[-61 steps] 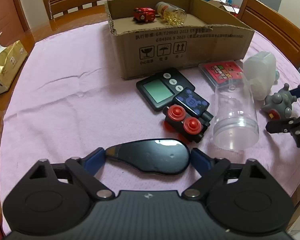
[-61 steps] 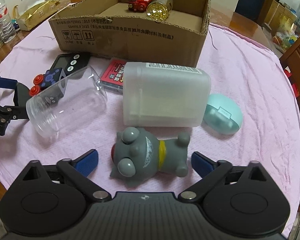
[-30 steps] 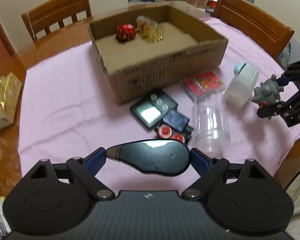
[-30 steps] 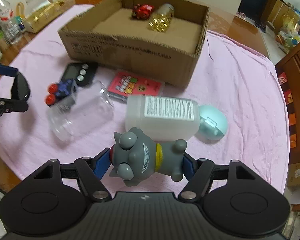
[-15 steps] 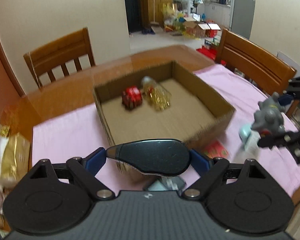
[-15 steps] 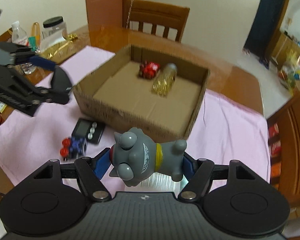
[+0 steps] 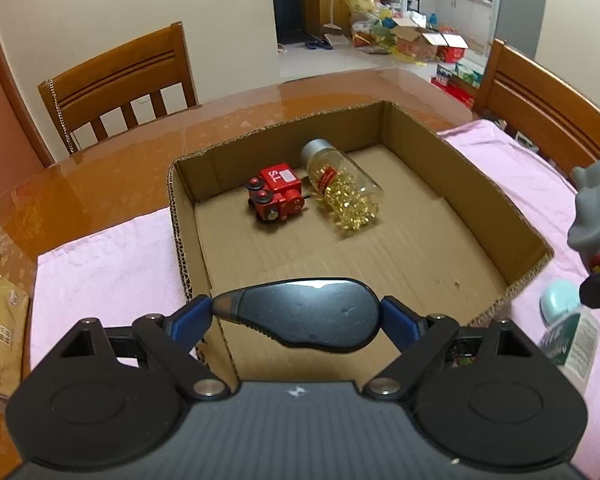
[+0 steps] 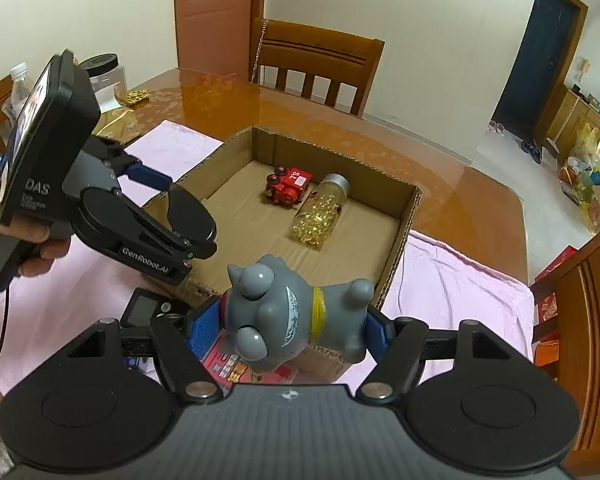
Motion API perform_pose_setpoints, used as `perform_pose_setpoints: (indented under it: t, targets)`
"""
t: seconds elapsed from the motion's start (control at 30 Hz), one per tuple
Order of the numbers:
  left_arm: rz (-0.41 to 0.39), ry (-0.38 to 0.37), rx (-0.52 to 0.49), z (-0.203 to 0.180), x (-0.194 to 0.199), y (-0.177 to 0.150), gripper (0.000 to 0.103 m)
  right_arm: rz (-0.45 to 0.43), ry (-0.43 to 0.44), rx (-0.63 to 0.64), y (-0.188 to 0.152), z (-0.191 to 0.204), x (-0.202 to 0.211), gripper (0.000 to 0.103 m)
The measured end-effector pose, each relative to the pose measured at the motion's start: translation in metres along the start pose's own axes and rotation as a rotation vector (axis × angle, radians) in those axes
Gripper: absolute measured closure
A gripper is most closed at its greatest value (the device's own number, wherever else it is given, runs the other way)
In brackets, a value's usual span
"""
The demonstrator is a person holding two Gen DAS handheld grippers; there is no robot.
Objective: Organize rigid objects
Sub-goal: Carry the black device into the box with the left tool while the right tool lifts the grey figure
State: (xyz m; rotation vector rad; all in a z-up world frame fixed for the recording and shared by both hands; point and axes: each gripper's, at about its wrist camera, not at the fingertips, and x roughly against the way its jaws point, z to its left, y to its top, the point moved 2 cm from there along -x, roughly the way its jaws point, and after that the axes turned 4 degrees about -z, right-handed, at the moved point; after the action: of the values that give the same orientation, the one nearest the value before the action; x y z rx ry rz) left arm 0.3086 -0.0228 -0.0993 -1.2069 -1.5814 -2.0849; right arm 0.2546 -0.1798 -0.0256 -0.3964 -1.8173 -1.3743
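My left gripper (image 7: 298,318) is shut on a flat black oval object (image 7: 300,316) and holds it above the front edge of the open cardboard box (image 7: 500,200). In the right wrist view it (image 8: 180,216) hangs over the box's left wall. My right gripper (image 8: 284,328) is shut on a grey toy animal (image 8: 292,312) with a yellow collar, held above the box's near wall (image 8: 396,248). The toy also shows at the right edge of the left wrist view (image 7: 596,216). Inside the box lie a red toy train (image 7: 278,198) and a bottle of yellow capsules (image 7: 342,188).
A pink cloth (image 7: 100,256) covers the wooden table (image 7: 100,176). Below the right gripper lie a black timer (image 8: 142,310) and a red card pack (image 8: 236,364). A mint oval case (image 7: 558,304) and a white bottle (image 7: 576,348) lie right of the box. Chairs stand around.
Both grippers closed on their objects, lifted them off the cloth and carried them forward. They now hover at the box, and the table items have dropped out of the left wrist view.
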Motion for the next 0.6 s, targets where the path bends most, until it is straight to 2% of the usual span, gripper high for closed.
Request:
perform_pose_setpoints:
  t: [0.07, 0.17, 0.4, 0.6]
  targets:
    - [-0.008, 0.012, 0.018, 0.002, -0.003, 0.000, 0.009, 0.005, 0.005, -0.001, 0.002, -0.002, -0.004, 0.028]
    - [-0.022, 0.053, 0.035, 0.005, 0.000, 0.002, 0.008, 0.011, 0.002, -0.001, 0.005, -0.005, -0.011, 0.028]
    - [-0.062, 0.068, 0.118, 0.022, 0.028, 0.001, 0.002, 0.028, 0.004, 0.001, 0.015, -0.014, -0.031, 0.027]
    - [-0.038, 0.110, 0.183, 0.031, 0.055, -0.018, 0.002, 0.040, 0.030, 0.001, 0.032, -0.014, -0.056, 0.027]
